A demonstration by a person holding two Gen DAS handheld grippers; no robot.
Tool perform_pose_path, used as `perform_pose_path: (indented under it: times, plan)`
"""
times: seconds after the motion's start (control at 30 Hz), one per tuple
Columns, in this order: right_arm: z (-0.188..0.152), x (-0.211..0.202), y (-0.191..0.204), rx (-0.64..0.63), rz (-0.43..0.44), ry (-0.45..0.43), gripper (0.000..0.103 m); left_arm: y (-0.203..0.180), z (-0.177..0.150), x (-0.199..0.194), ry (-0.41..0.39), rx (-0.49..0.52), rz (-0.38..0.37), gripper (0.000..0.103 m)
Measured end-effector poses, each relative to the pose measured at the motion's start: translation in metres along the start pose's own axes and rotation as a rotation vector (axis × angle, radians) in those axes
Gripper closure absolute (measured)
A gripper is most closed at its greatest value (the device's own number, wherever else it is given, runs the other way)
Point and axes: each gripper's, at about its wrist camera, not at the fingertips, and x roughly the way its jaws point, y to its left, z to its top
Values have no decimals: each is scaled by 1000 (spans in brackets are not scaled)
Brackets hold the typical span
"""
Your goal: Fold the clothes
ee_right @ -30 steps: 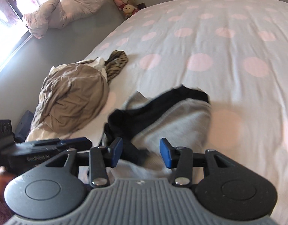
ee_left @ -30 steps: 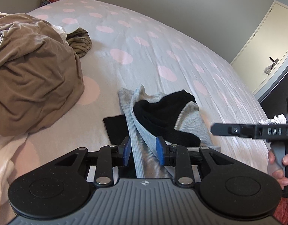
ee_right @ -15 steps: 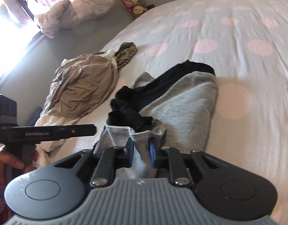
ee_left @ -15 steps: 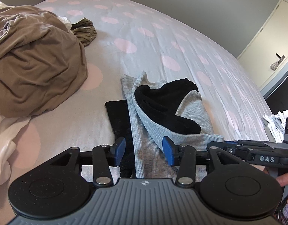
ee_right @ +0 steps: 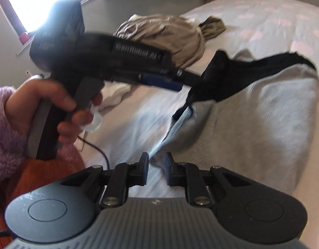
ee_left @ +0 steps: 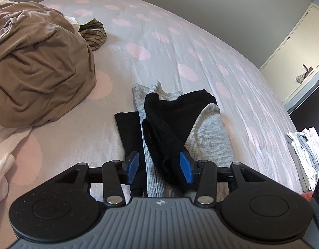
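The grey ribbed garment (ee_left: 209, 137) with black trim lies part-folded on the spotted bed (ee_left: 159, 41), right of the brown heap (ee_left: 39, 66). My left gripper (ee_left: 159, 168) stands open, cloth loose between its fingers. My right gripper (ee_right: 155, 170) looks closed on a grey edge. I judge a fold underway; next, lay it square.

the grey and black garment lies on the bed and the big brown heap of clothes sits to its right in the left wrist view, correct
Not quite. In the left wrist view the brown heap of clothes sits to the left of the grey and black garment, not the right. The rest holds: the garment lies on the bed with its pink-dotted cover.
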Motion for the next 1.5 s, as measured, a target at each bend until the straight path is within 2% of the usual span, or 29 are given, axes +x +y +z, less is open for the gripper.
perform_pose_path:
  times: [0.07, 0.2, 0.33, 0.43, 0.67, 0.73, 0.87, 0.97, 1.03, 1.13, 1.27, 1.4, 1.43, 1.5]
  plan:
    - [-3, 0, 1, -1, 1, 4, 82, 0, 0, 0, 2, 0, -3, 62]
    - [0, -16, -3, 7, -25, -51, 82, -2, 0, -1, -2, -3, -29, 62]
    - [8, -23, -12, 9, -105, -84, 81, -5, -1, -5, 10, -24, -112, 62]
    - [7, -24, -18, 13, -126, -84, 81, -17, -6, -6, 41, 14, -102, 58]
    - [-2, -19, -19, -3, -174, -70, 76, -33, -21, -9, 115, 34, 14, 58]
    - [-2, -16, -20, 6, -177, -73, 73, -33, -24, -11, 121, 21, 27, 57]
    - [-2, -4, -16, -3, -157, -55, 70, -28, -26, -18, 120, -23, 32, 56]
    - [-7, 11, -9, -27, -106, 0, 68, -23, -26, -20, 117, -62, 27, 54]
    - [-14, 16, -2, -60, -90, 22, 60, -20, -27, -20, 127, -81, 26, 53]
    - [-18, 10, 4, -91, -74, 11, 58, -16, -27, -17, 149, -105, 18, 53]
    - [-23, -7, -1, -70, -91, -30, 60, -13, -27, -19, 164, -125, -15, 54]
    - [-28, -22, -13, -22, -138, -71, 60, -10, -28, -18, 181, -150, -26, 60]
    - [-28, -25, -16, -5, -141, -81, 60, -10, -28, -17, 192, -155, -27, 64]
    - [-28, -31, -21, 24, -140, -100, 60, -12, -29, -15, 220, -158, -26, 66]
